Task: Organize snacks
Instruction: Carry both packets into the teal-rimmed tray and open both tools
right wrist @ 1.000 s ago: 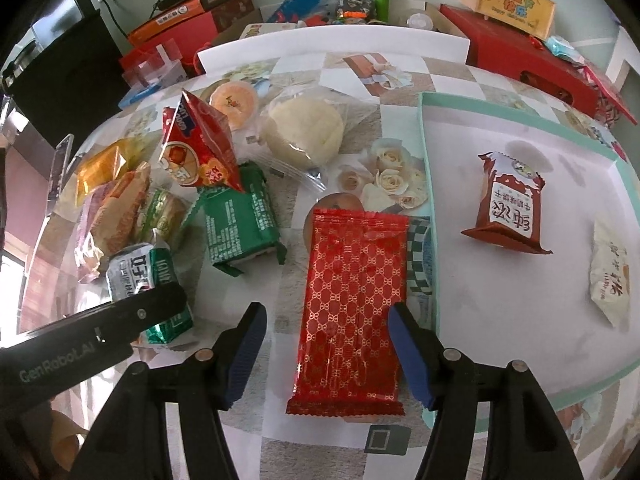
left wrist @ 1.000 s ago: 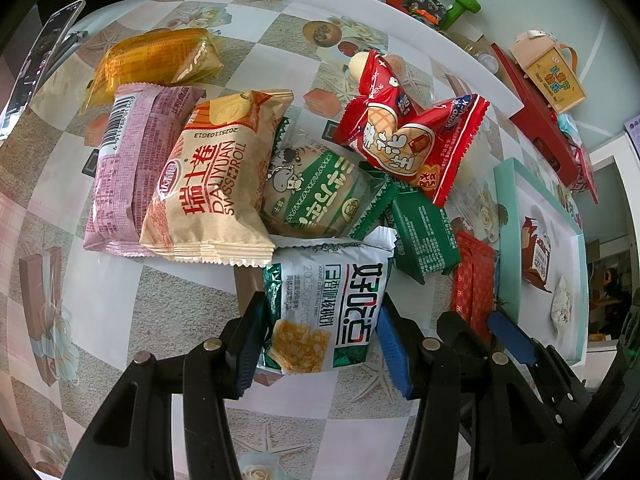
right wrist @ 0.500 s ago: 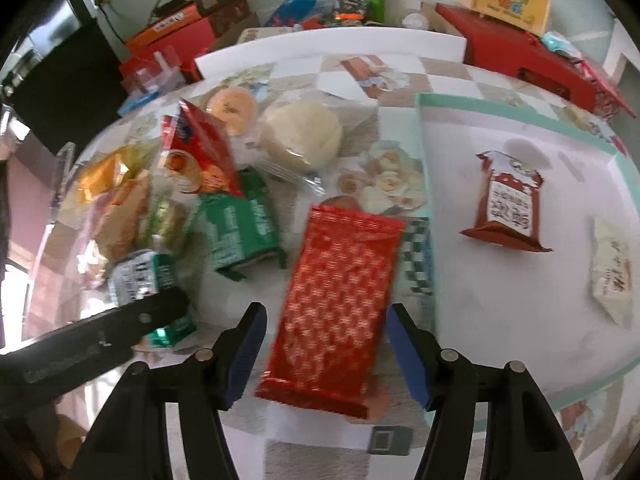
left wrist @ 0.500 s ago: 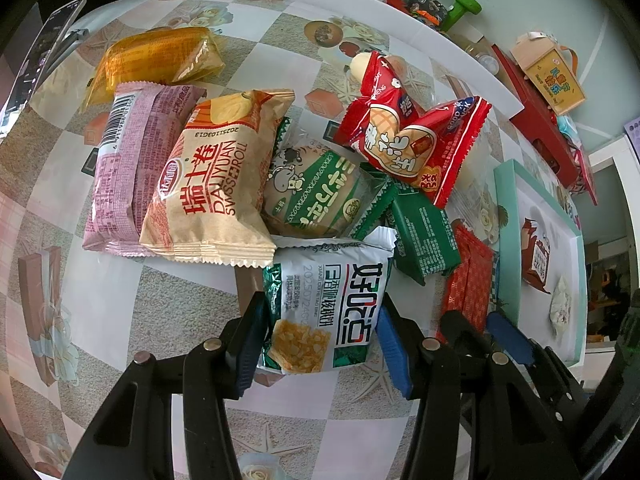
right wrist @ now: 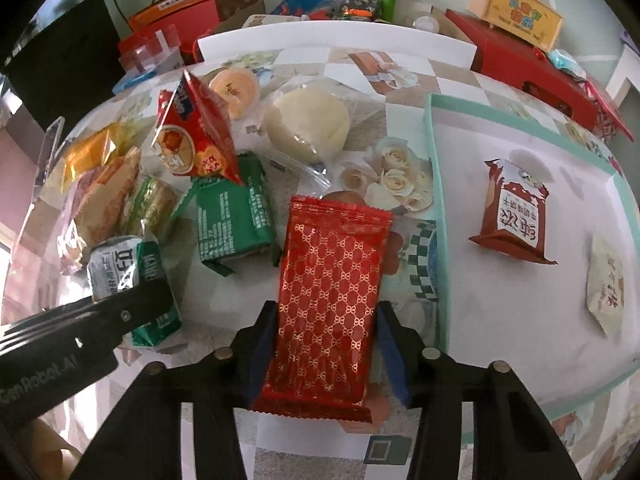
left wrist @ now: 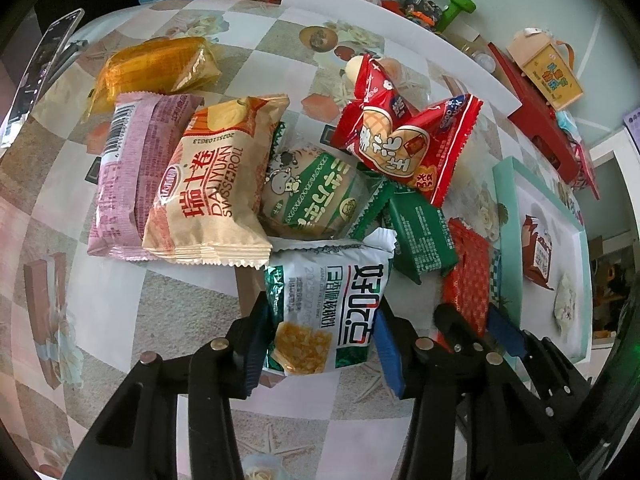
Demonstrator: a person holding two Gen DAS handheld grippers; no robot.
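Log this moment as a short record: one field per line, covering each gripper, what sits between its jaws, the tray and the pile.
left gripper: jaws closing, pads against the white and green snack packet
right gripper: jaws closing, pads against the red patterned packet
tray: teal rim; holds a brown packet and a pale packet
pile: Swiss roll pack, pink pack, green packs, red peanut bag on the table

beige snack pack [left wrist: 208,184]: "DALIYUAN SWISS ROLL" | left gripper [right wrist: 60,364] body: "GenRobot.AI"
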